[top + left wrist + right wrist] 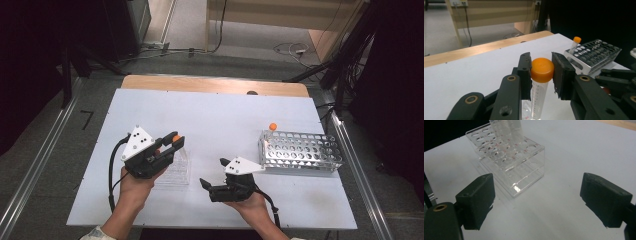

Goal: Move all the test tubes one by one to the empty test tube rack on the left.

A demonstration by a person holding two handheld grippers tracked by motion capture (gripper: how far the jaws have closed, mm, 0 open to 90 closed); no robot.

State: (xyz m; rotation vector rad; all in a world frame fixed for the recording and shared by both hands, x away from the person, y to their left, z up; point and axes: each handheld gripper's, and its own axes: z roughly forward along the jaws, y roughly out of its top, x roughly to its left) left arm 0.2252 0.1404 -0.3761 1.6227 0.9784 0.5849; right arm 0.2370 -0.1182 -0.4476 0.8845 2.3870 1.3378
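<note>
Left gripper pinches the tube by its cap; right gripper spread, empty.
Treat the tube as light, slick plastic; keep your hold on the cap.

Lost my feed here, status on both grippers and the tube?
Left gripper shut on orange-capped tube, above clear rack. Right gripper open, empty. Metal rack unobstructed, one tube in it.

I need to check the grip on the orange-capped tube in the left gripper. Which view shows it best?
The left gripper view: the orange-capped tube fills the centre, both pads clamping its cap. The high view gives a glimpse of orange cap at the left gripper. The right gripper view shows tube bottoms above the clear rack.
</note>
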